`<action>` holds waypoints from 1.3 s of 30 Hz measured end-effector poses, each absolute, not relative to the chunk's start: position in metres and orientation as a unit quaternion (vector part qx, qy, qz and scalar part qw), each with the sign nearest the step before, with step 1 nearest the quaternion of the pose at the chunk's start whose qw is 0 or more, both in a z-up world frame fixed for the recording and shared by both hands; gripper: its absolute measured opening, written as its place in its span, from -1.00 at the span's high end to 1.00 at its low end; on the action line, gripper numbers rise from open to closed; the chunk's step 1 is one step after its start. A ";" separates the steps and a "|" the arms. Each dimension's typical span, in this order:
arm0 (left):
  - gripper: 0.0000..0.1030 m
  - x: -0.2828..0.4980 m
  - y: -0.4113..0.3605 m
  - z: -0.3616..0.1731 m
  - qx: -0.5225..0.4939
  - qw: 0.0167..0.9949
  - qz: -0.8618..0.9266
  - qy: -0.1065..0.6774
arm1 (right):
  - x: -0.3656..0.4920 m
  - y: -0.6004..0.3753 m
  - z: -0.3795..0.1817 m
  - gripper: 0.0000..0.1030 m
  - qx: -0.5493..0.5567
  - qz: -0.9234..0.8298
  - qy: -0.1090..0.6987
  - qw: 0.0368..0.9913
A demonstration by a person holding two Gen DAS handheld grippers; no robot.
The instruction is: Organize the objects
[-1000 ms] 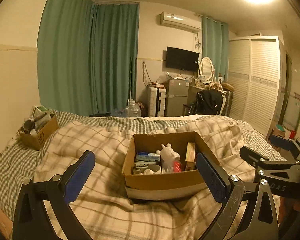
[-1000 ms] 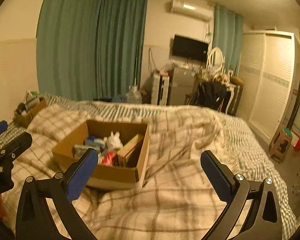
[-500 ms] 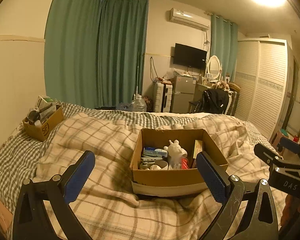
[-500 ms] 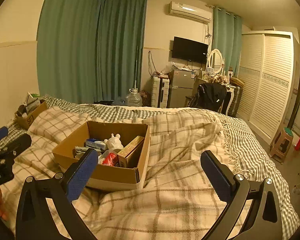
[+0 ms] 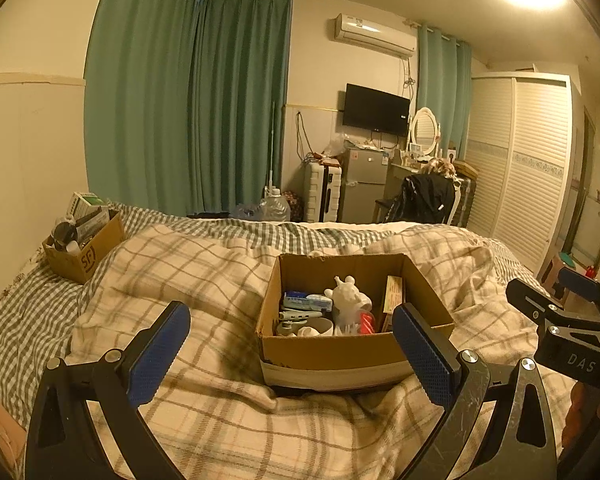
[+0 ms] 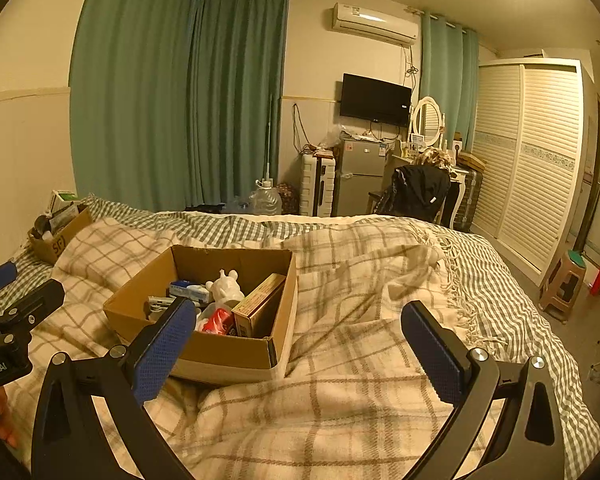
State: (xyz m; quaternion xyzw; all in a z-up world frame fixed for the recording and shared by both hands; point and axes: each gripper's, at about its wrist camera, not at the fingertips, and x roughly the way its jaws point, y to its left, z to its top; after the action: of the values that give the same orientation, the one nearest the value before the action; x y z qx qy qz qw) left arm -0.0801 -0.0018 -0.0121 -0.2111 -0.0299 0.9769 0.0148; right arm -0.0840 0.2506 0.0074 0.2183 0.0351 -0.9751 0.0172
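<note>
The open cardboard box [image 5: 354, 322] of small items sits on the bed's plaid blanket [image 5: 204, 280], straight ahead of the left tool [image 5: 290, 350], probably nearer than the right tool [image 6: 296, 350]; both gape empty.

Your left claw [image 5: 290, 346] is level, both blue-padded fingers [image 5: 158, 354] spread wide apart, nothing between them. Your right claw [image 6: 294, 350] is level too, jaws equally wide, pads [image 6: 432, 354] bare and gripping nothing. Both point the same way, side by side and near each other: the right claw's black frame shows at the right edge of the left wrist view, the left claw's frame at the left edge of the right wrist view. A bit of your hand [image 6: 2, 420] shows beneath the left frame.
</note>
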 end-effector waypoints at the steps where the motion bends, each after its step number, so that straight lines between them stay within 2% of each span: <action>1: -1.00 -0.080 -0.002 -0.012 -0.212 0.015 0.977 -0.031 | -0.084 0.250 0.007 -0.99 0.218 -0.975 0.037 0.017; 39: -1.00 -0.080 0.002 -0.015 -0.214 0.010 0.977 -0.017 | -0.086 0.246 0.005 -0.99 0.225 -0.973 0.042 0.015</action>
State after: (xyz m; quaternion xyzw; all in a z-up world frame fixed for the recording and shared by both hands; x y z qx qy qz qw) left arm -0.0799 0.0023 -0.0147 -0.2144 -0.0170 0.9766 0.0099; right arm -0.0864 0.2463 0.0053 0.2246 0.0418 -0.9734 0.0153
